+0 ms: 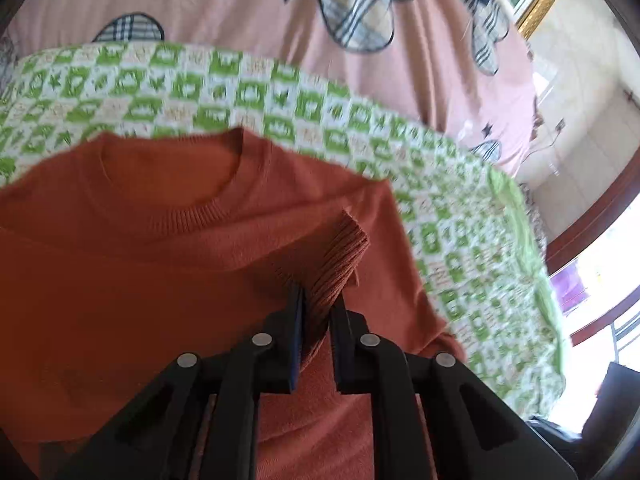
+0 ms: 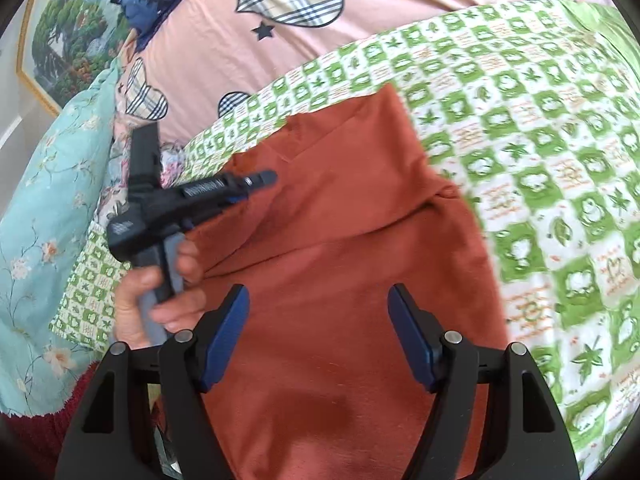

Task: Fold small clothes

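Observation:
A rust-orange knit sweater (image 1: pixel 152 248) lies on a green-and-white patterned cloth (image 1: pixel 240 88), neckline away from me. My left gripper (image 1: pixel 318 300) is shut on the sweater's ribbed sleeve cuff (image 1: pixel 336 256) and holds it over the sweater's body. In the right wrist view the sweater (image 2: pixel 340 280) fills the centre. My right gripper (image 2: pixel 318 300) is open and empty just above it. The left gripper also shows in the right wrist view (image 2: pixel 256 184), held in a hand at the sweater's left side.
A pink bedspread (image 1: pixel 248 12) with plaid hearts and stars lies beyond the patterned cloth (image 2: pixel 540 160). A light-blue floral blanket (image 2: pixel 48 208) is at the left. A framed picture (image 2: pixel 56 36) hangs on the wall, and a window (image 1: pixel 600 264) is at the right.

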A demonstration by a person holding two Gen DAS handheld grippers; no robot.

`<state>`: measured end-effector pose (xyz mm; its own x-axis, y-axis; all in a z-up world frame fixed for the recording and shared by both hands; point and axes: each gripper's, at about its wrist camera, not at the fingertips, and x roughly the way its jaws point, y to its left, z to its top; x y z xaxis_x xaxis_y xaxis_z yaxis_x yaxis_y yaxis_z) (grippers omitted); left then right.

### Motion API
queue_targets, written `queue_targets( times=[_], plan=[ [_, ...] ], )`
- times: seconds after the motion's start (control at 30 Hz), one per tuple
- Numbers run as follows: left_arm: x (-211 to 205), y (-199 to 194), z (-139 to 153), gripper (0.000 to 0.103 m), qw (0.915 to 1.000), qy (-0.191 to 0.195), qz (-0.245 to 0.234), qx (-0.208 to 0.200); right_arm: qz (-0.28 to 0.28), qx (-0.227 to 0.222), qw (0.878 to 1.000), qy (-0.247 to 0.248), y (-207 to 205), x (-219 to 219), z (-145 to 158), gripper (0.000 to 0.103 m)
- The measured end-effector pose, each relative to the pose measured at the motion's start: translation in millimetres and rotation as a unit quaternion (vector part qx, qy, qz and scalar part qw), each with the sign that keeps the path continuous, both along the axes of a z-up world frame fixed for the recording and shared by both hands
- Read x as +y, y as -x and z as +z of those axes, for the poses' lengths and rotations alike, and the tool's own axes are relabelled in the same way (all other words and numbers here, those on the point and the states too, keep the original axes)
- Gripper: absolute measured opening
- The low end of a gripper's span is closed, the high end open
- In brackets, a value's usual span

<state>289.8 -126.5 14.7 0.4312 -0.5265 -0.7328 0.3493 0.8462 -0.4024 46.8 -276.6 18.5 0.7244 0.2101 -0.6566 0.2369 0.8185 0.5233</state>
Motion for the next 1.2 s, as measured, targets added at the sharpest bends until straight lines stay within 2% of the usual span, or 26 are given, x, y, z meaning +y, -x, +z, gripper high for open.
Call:
queue_targets(
  times=[0.07,0.13,0.17,0.23,0.4,0.47,0.53,0.57,0.67,0.7,0.73,0.8,0.93,1.0,1.07,1.2],
  plan=[
    [-4,-1,-14,0.023,0.9997,-0.015,-0.002,0.018,-0.005,0.0,1.0,-0.006,0,-4,-3,0.072],
    [-1,1,-24,0.042,0.9992,-0.022,0.001,0.032,-0.004,-0.001,1.0,-0.013,-6,-6,-6,0.072],
    [6,11,-20,0.044,0.9994,-0.022,0.009,0.025,-0.001,-0.003,1.0,-0.015,-11,-6,-7,0.072],
    [18,27,-15,0.055,0.9997,-0.017,0.012,0.015,0.006,-0.005,1.0,-0.017,-26,-7,-10,0.072],
    [79,85,5,0.065,0.9976,-0.029,0.056,-0.029,0.014,-0.006,0.999,-0.032,-78,-11,-18,0.072],
    [117,104,7,0.065,0.9922,-0.061,0.098,-0.048,0.015,-0.005,0.999,-0.034,-97,-11,-22,0.072],
    [154,115,6,0.065,0.9814,-0.103,0.151,-0.057,0.022,0.008,0.999,-0.037,-122,-9,-30,0.072],
    [178,120,1,0.065,0.9729,-0.126,0.186,-0.055,0.024,0.018,0.999,-0.038,-134,-7,-36,0.072],
    [226,118,-18,0.065,0.96,-0.143,0.24,-0.023,0.035,0.045,0.998,-0.041,-163,3,-53,0.071],
    [239,115,-25,0.065,0.9562,-0.147,0.253,-0.01,0.041,0.047,0.997,-0.037,-169,7,-55,0.051],
    [248,111,-31,0.065,0.9537,-0.149,0.261,-0.002,0.051,0.046,0.997,-0.034,-175,12,-54,0.02],
    [256,100,-43,0.065,0.952,-0.156,0.263,0.015,0.061,0.037,0.997,-0.033,-181,18,-40,0.017],
    [258,81,-47,0.065,0.9512,-0.166,0.26,0.013,0.045,-0.08,0.995,-0.039,-152,1,33,0.015],
    [260,74,-43,0.064,0.9477,-0.164,0.273,0.011,0.014,-0.107,0.994,-0.027,-130,-19,54,0.015],
    [262,69,-45,0.063,0.9429,-0.158,0.293,0.011,-0.005,-0.085,0.996,-0.009,-123,-35,47,0.015],
    [249,75,-49,0.059,0.9356,-0.183,0.302,-0.003,-0.019,-0.009,1.0,-0.01,-127,-53,-1,0.015]
  ],
)
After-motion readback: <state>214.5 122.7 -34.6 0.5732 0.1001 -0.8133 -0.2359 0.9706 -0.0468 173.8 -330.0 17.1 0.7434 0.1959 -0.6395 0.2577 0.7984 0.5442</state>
